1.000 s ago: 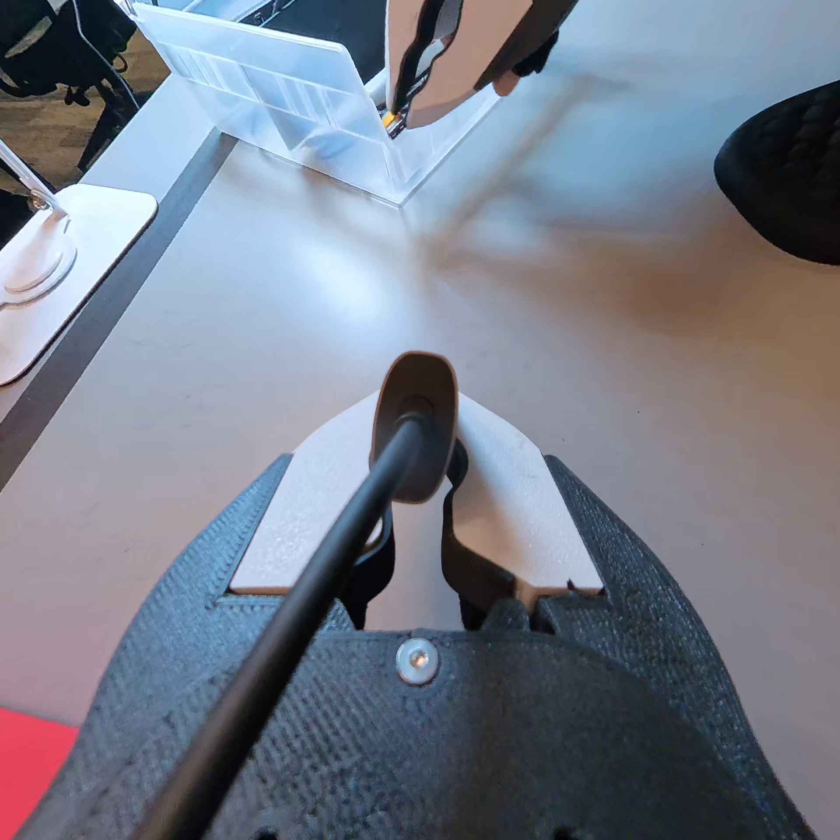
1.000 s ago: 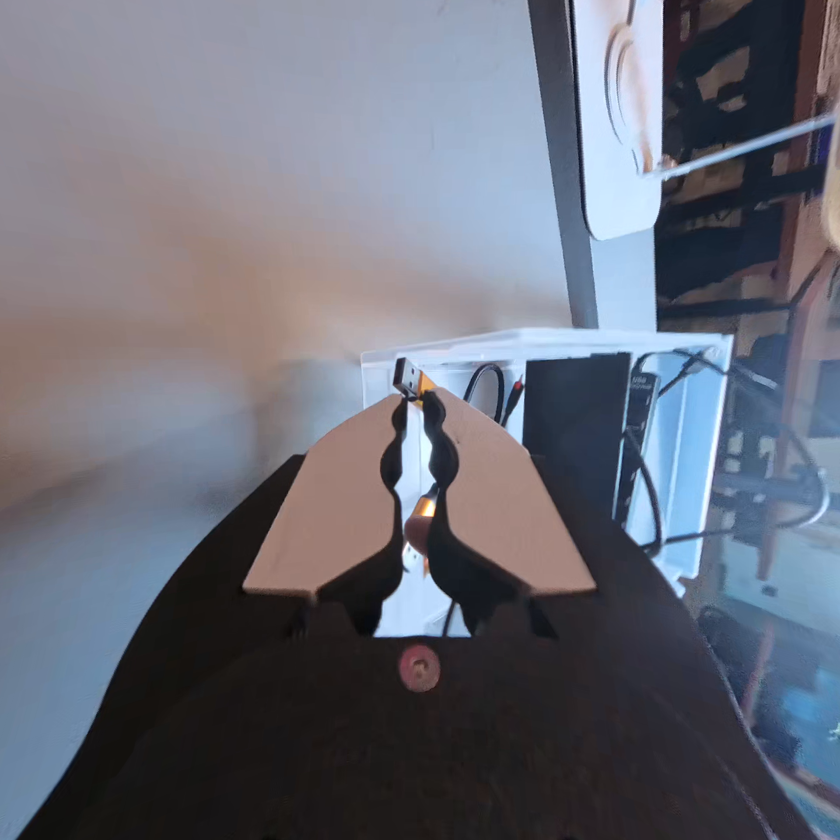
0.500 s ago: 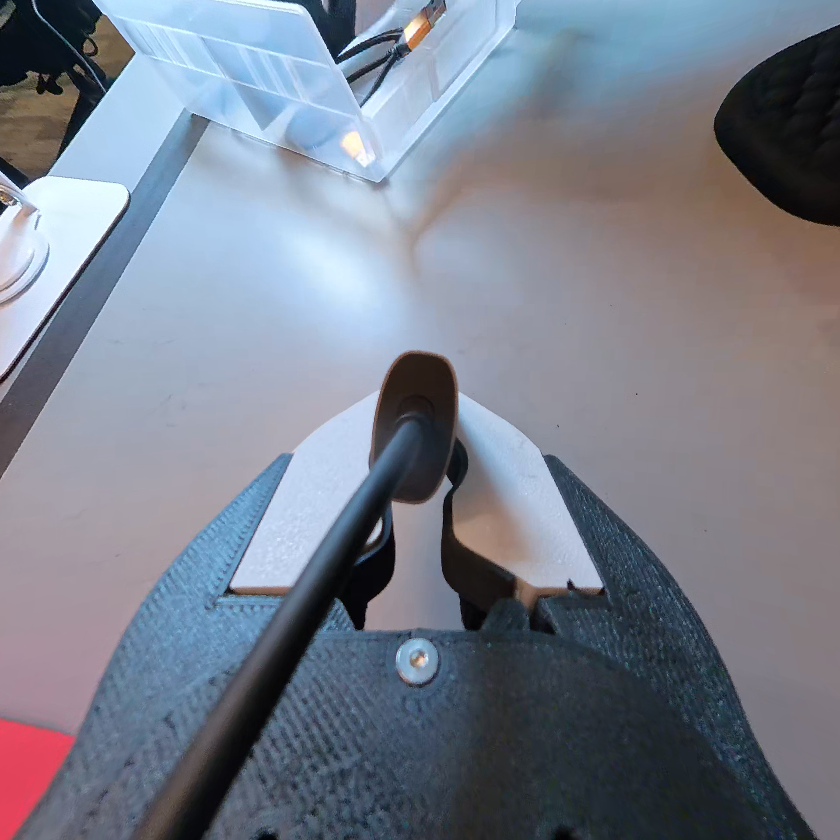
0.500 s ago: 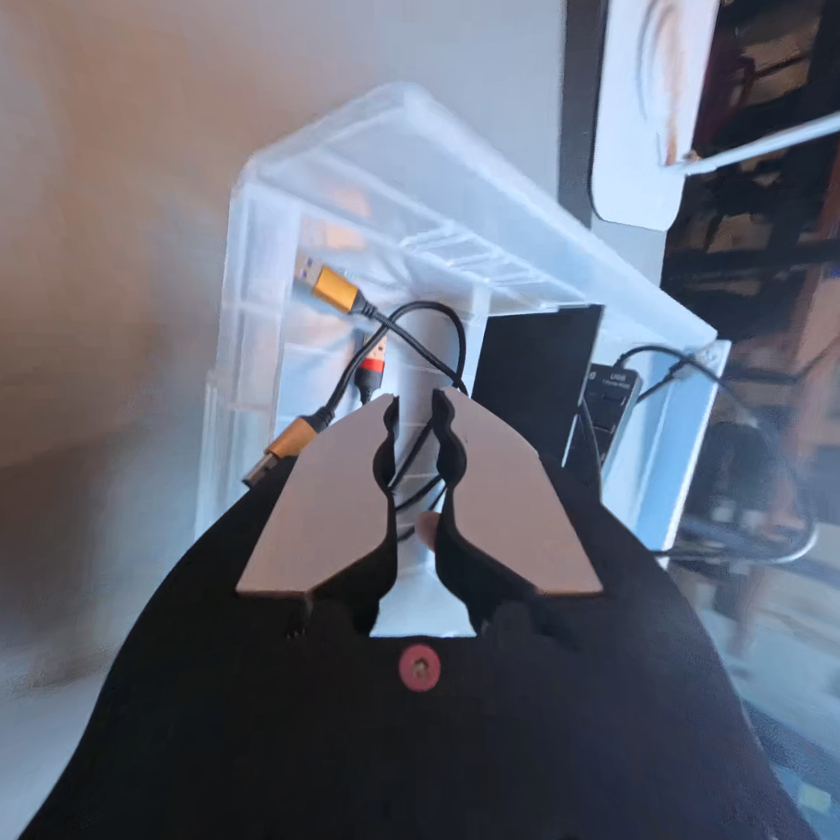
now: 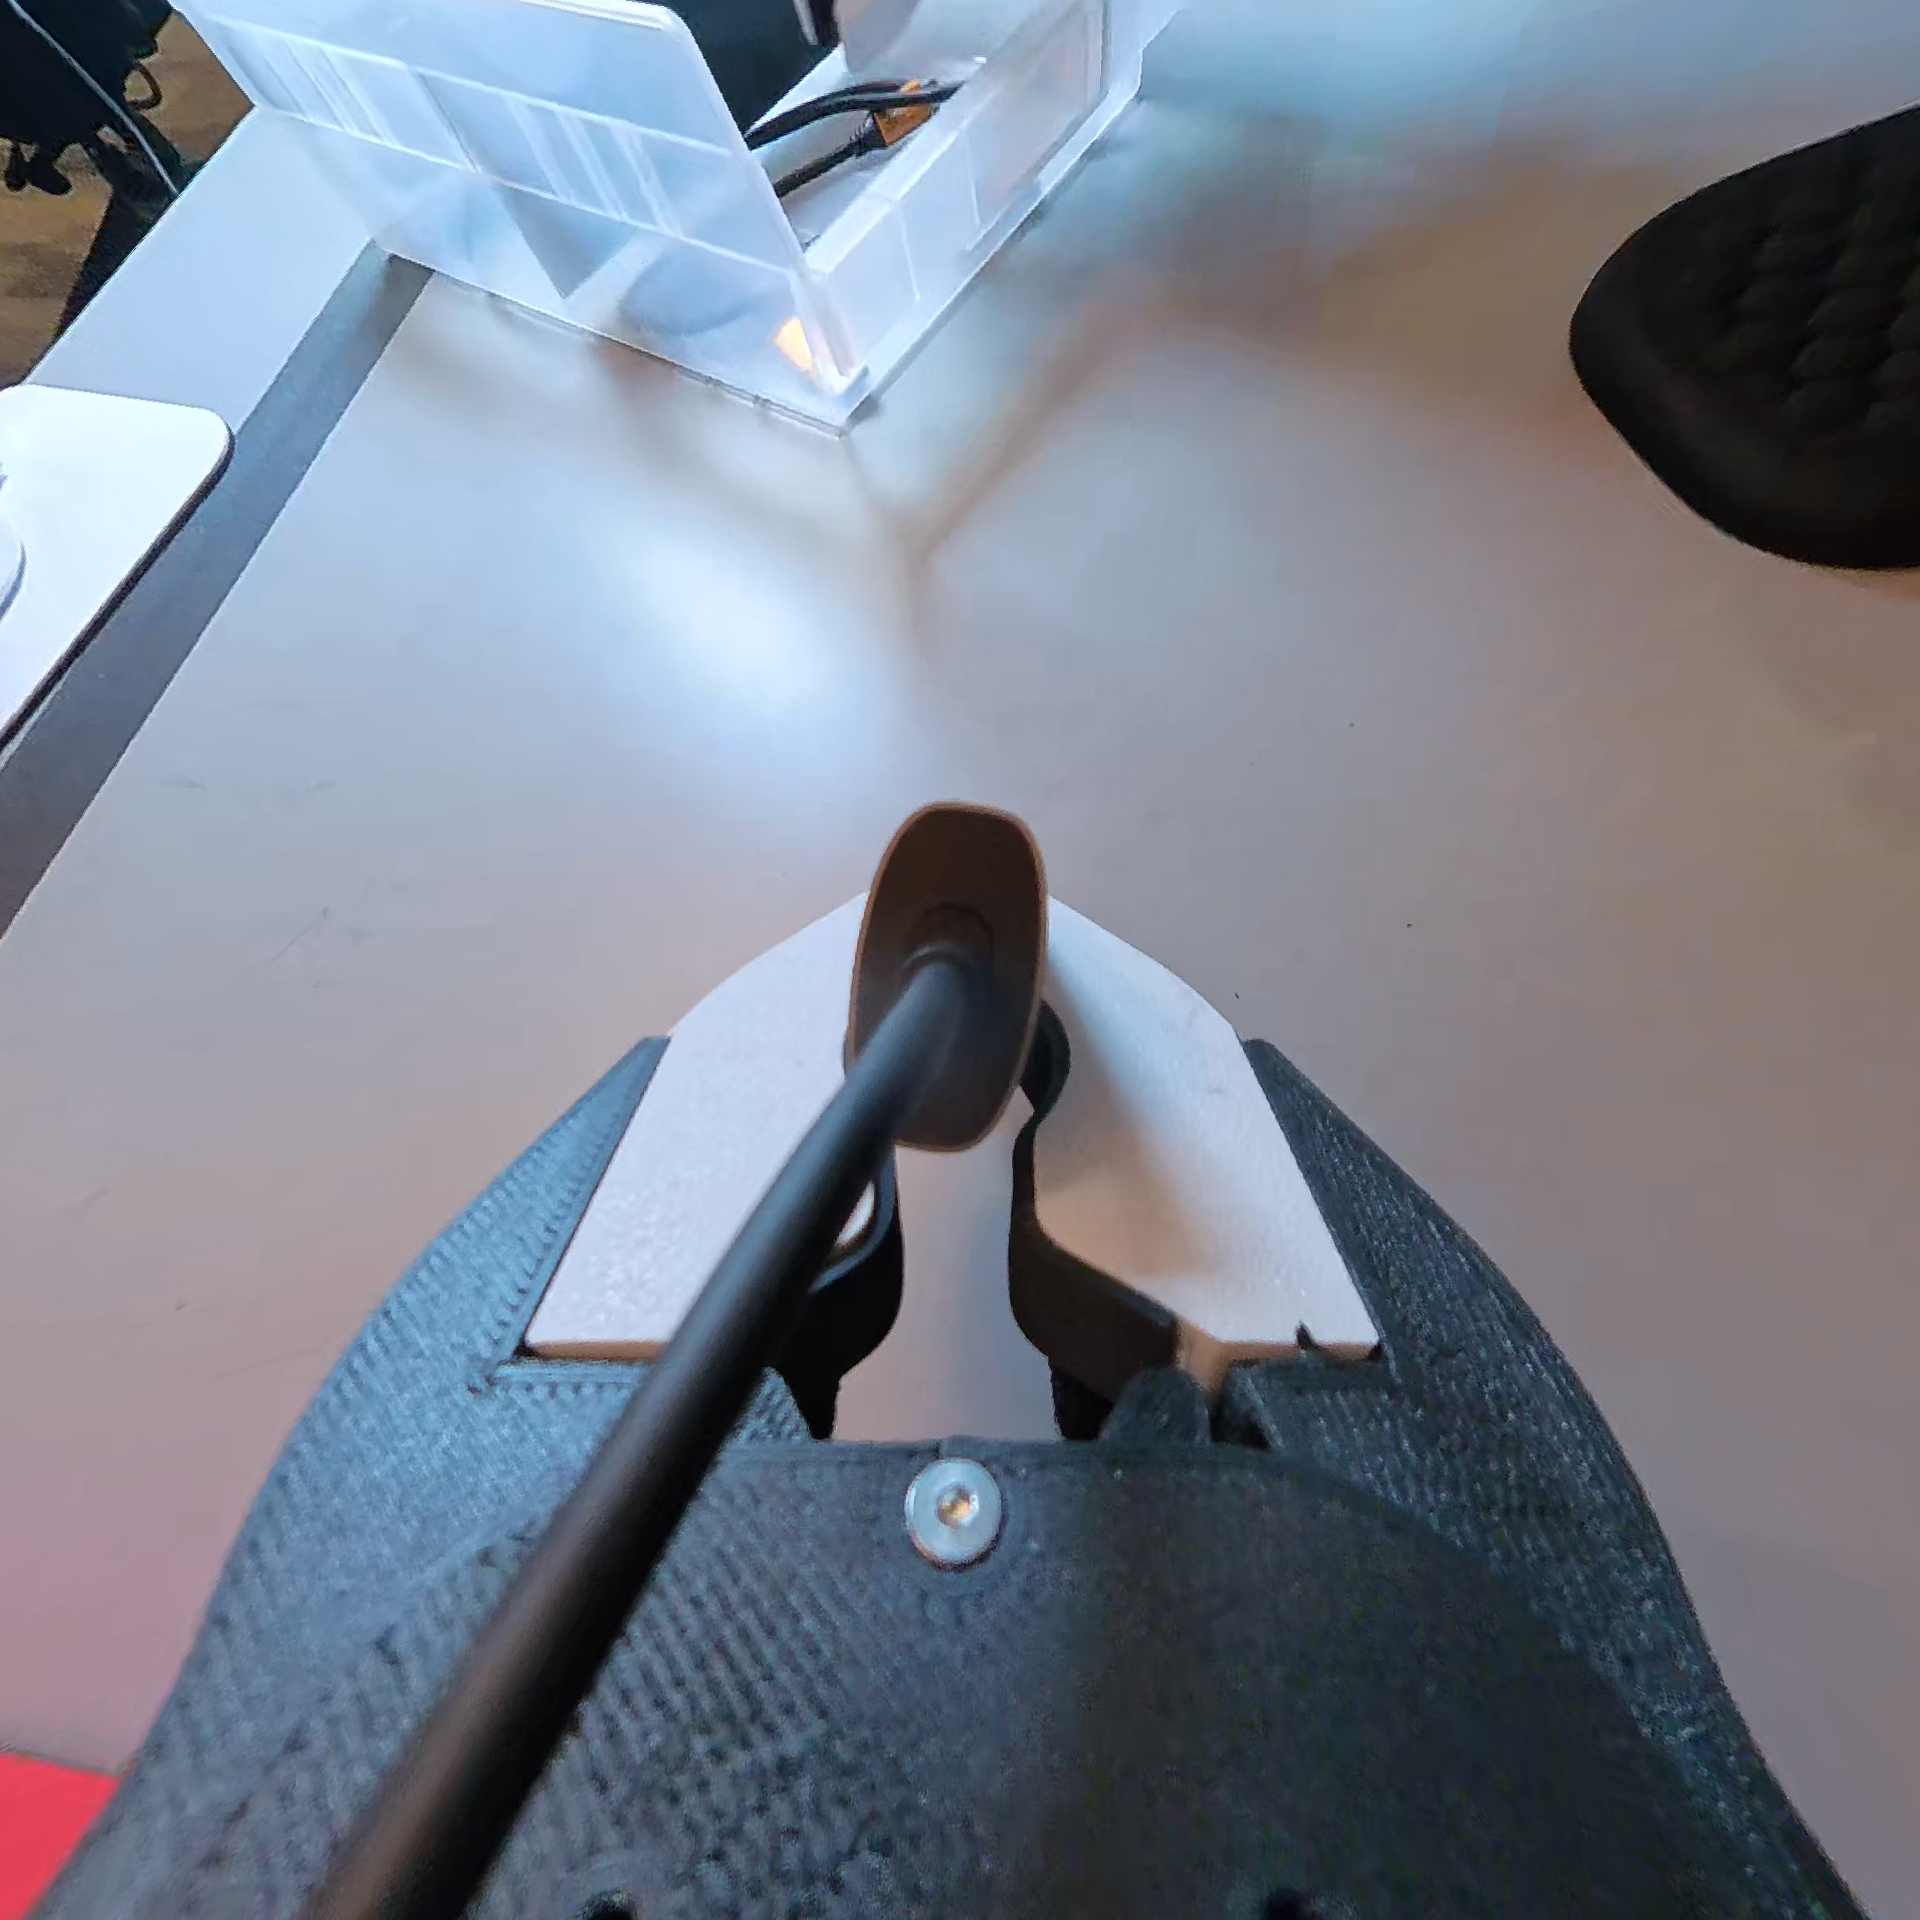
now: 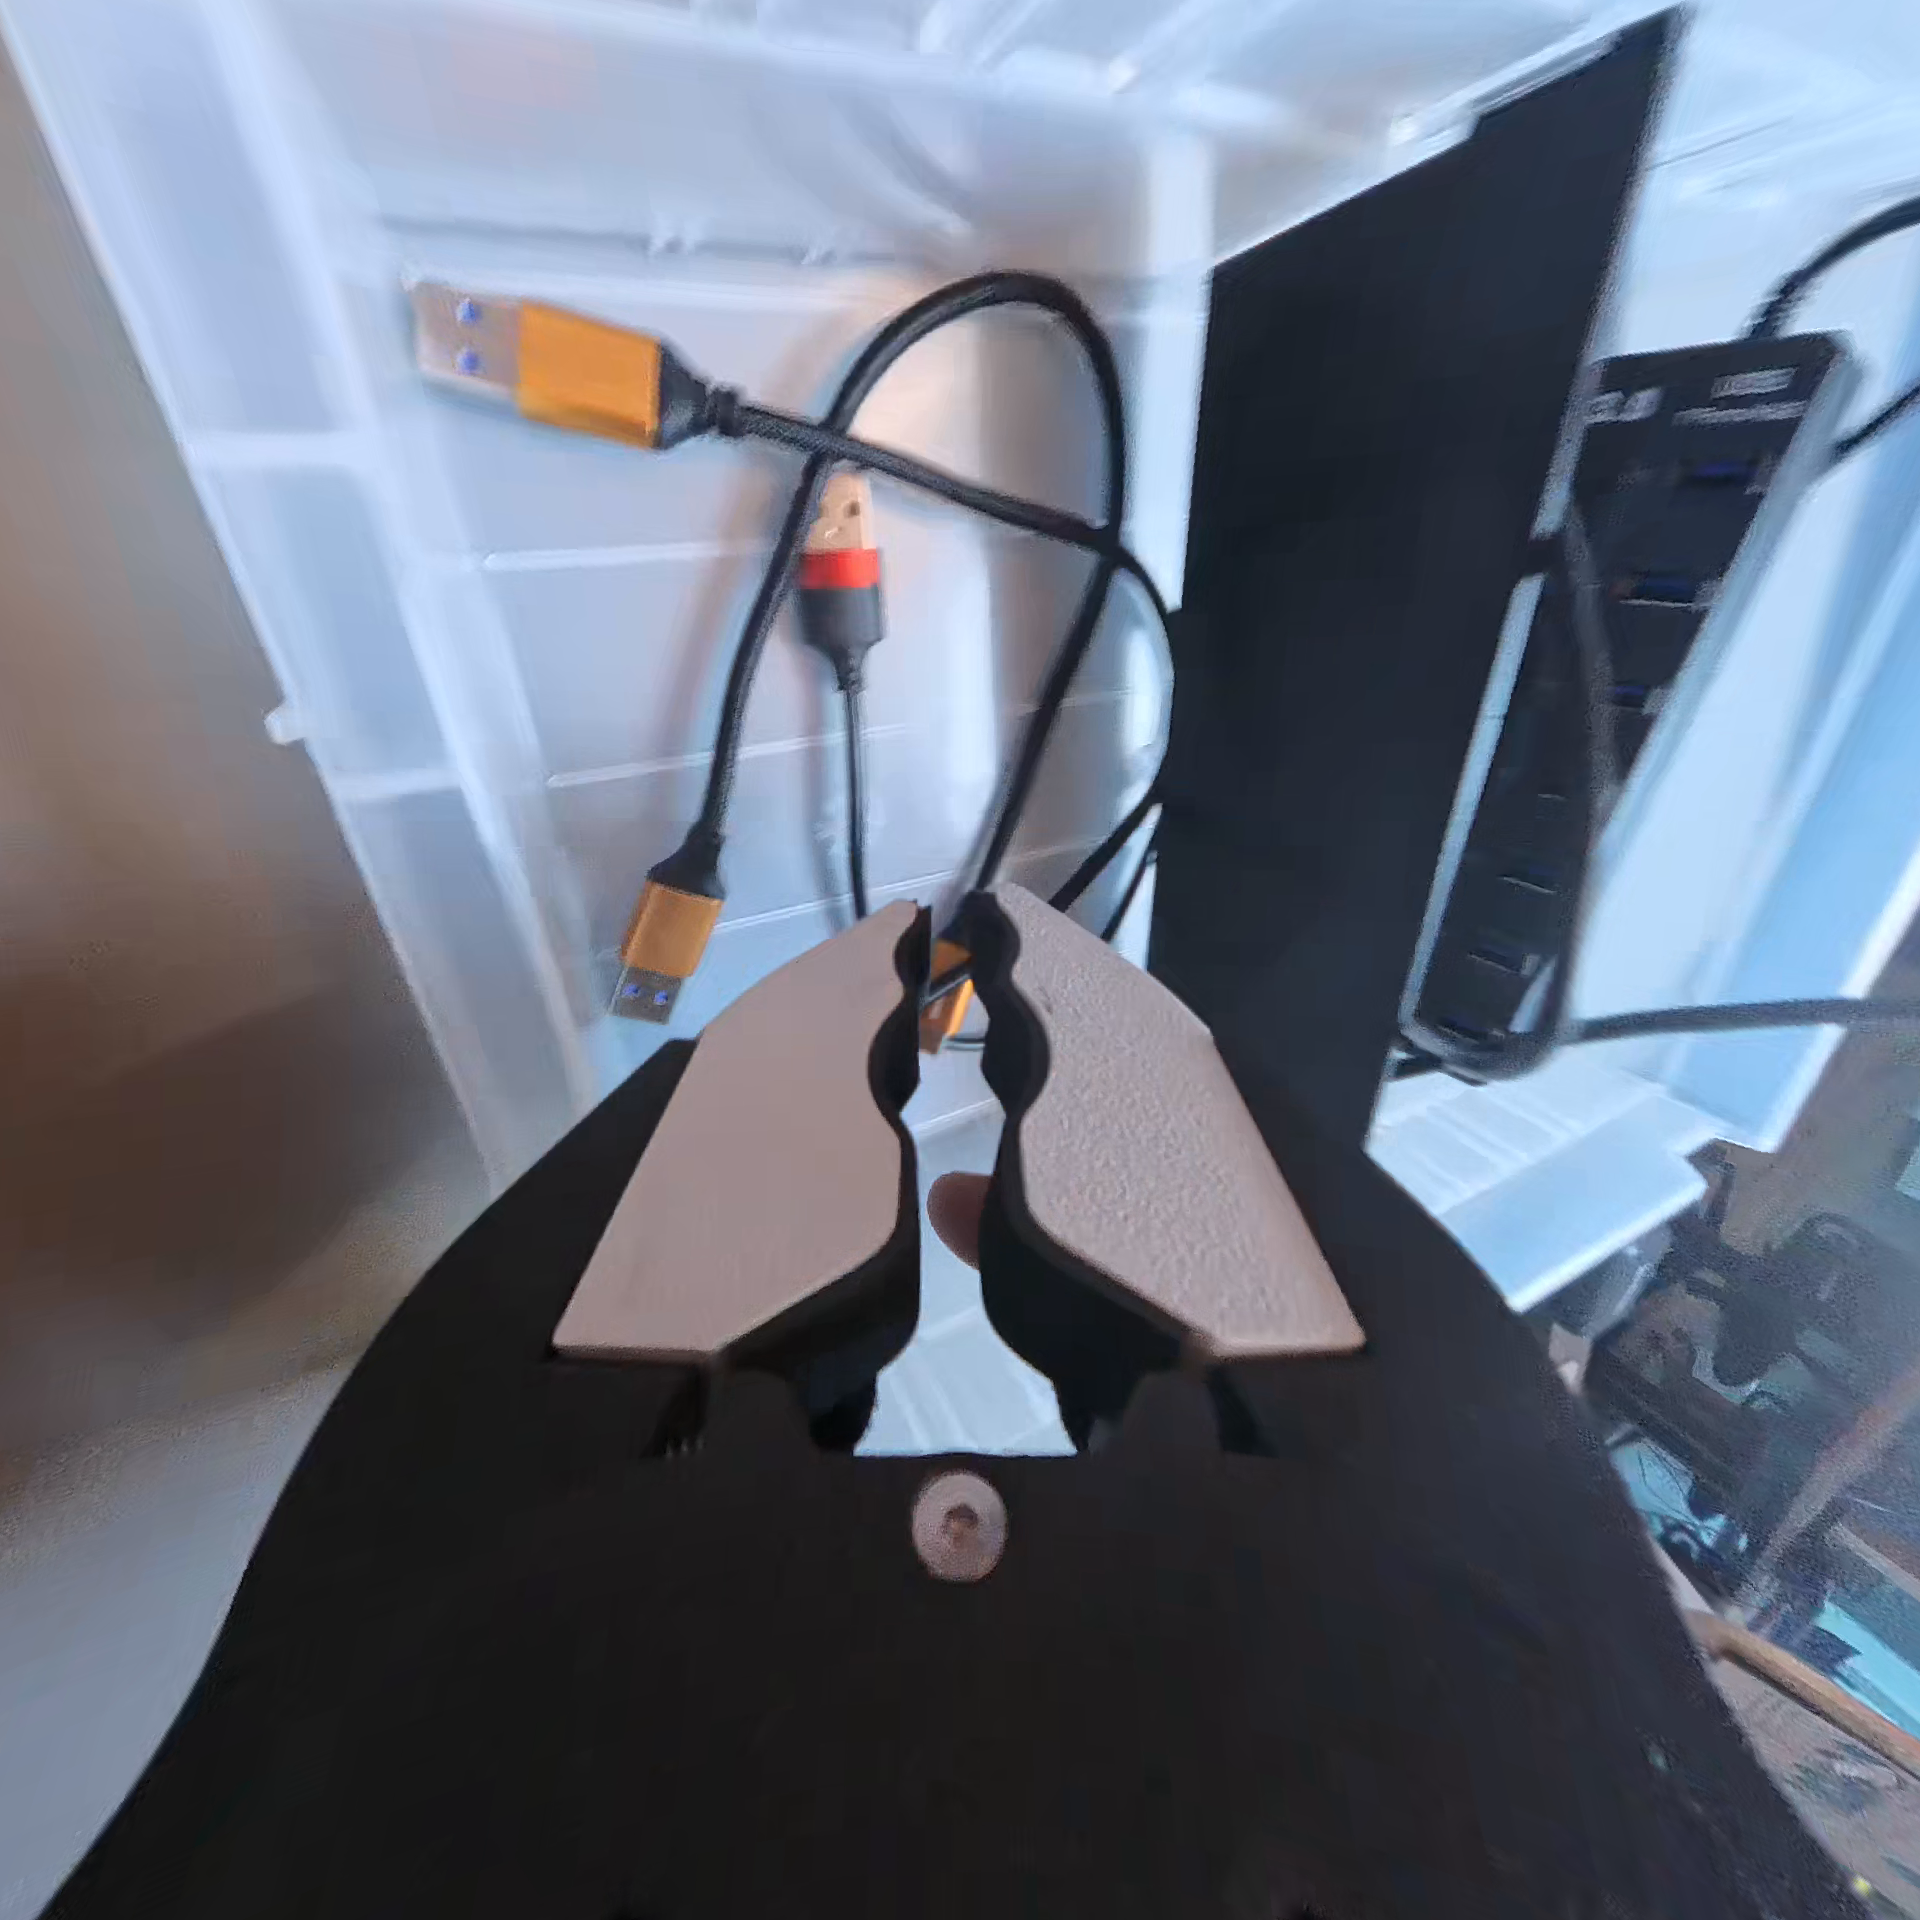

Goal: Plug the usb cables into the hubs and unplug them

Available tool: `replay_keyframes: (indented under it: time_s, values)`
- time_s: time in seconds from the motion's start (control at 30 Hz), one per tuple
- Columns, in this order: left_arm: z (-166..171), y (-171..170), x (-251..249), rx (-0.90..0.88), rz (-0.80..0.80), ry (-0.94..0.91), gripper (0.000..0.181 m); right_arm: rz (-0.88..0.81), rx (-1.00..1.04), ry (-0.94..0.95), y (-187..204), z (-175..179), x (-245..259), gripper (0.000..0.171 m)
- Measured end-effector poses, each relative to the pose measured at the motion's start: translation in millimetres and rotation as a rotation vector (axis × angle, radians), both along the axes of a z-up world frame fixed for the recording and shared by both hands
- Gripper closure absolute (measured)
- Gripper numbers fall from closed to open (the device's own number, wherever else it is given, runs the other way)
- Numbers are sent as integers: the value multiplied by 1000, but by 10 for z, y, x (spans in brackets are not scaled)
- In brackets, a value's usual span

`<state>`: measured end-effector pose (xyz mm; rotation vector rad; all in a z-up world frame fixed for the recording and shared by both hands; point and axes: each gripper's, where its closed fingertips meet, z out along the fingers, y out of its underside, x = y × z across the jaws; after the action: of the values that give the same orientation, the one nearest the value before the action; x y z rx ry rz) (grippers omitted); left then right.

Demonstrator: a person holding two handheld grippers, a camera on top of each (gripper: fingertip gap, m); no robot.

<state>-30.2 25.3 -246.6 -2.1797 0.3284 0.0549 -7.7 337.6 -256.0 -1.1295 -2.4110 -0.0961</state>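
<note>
- The right gripper [image 6: 945,920] is down in the clear plastic bin [image 6: 343,644], its beige fingers [image 6: 1122,1122] drawn nearly together, with an orange-sleeved USB plug [image 6: 951,997] sitting in the narrow gap at the tips; it looks clenched on that plug, though blur keeps me from being sure of contact.
- Key relation: the long black USB hub [image 6: 1621,727] stands off to the right of the right gripper, beyond a tall black panel [image 6: 1371,582] that splits the bin, so the plug sits one compartment over from its ports.
- The hub's long axis runs up and down in this view, ports in a column; my read is the plug must be carried around the panel and turned to face them.
- Loose in the near compartment: a big orange-and-silver USB plug [image 6: 561,369] at upper left, a red-collared plug [image 6: 844,582] in the middle, and a smaller orange plug [image 6: 665,945] low left, with black leads looping between them.
- The left gripper [image 5: 951,935] is well apart from the bin, over the grey tabletop [image 5: 520,675], clamped on a brown oval connector body [image 5: 951,987] with a thick black cable [image 5: 644,1455] trailing back; the right gripper is the nearer one.
- Room: a black mesh chair seat [image 5: 1766,343] is at the right, a white flat stand base [image 5: 94,509] at the left edge, with dim clutter past the desk.
</note>
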Motion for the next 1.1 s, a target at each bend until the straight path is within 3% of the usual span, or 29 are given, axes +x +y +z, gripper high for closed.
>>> replay_keyframes:
  time_s: [0.1, 0.2, 0.27, 0.4, 0.5, 0.57, 0.67, 0.77, 0.93, 1.1]
  values:
    - [48, -6, -11, 26, -3, -34, 161, 48, -176, 252, -408, 418, -251, 161]
    - [125, 3, 28, 66, -23, -98, 161, 265, -428, 459, -1317, 875, -282, 154]
    - [163, 10, 73, 84, -43, -128, 161, 411, -554, 490, -1955, 1009, -172, 148]
    - [150, 22, 170, 63, -68, -89, 161, 590, -700, 434, -2991, 998, 6, 139]
    - [147, 38, 280, 49, -96, -46, 162, 638, -659, 368, -3411, 797, -26, 130]
    - [116, 26, 294, 30, -100, -4, 162, 669, -595, 299, -3501, 665, -23, 154]
    - [195, -22, 330, 69, -109, -34, 155, 697, -546, 271, -3355, 825, 24, 154]
    - [487, -79, 466, 181, -134, -141, 141, 612, -509, 355, -2857, 1314, -47, 154]
    - [744, -154, 533, 308, -128, -167, 140, 394, -366, 491, -1707, 2100, -261, 154]
    - [654, -209, 389, 292, -73, -190, 145, 137, -39, 445, -388, 2154, -496, 154]
